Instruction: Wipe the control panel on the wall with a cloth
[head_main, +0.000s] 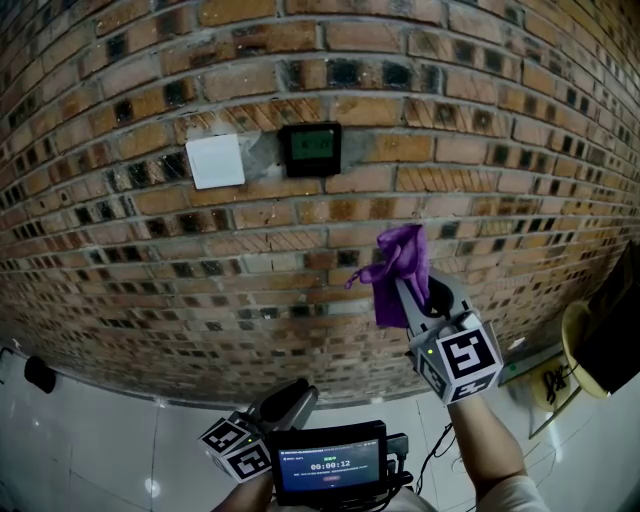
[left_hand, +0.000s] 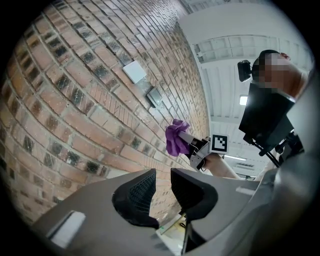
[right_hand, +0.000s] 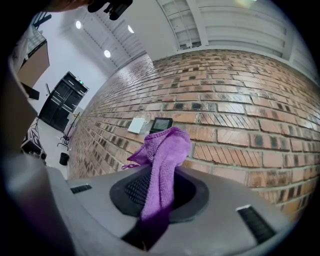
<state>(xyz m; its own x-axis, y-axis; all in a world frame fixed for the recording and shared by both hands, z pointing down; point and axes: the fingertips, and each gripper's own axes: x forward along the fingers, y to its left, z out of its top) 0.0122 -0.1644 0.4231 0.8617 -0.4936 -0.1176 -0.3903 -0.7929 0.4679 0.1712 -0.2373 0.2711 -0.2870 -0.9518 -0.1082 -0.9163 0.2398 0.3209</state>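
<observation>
A dark control panel (head_main: 310, 147) with a greenish screen is set in the brick wall (head_main: 130, 230); it also shows small in the right gripper view (right_hand: 161, 124) and the left gripper view (left_hand: 154, 96). My right gripper (head_main: 408, 285) is shut on a purple cloth (head_main: 393, 268), held below and right of the panel, apart from the wall. The cloth (right_hand: 162, 165) bunches over the jaws and hangs down between them. My left gripper (left_hand: 162, 192) is low near the bottom edge of the head view (head_main: 285, 402), open with nothing between its fingers.
A white blank plate (head_main: 215, 161) sits just left of the panel. A glossy white floor (head_main: 90, 440) meets the wall base. A yellow chair (head_main: 580, 350) and a dark object stand at the right edge. A small black thing (head_main: 40, 374) lies on the floor at left.
</observation>
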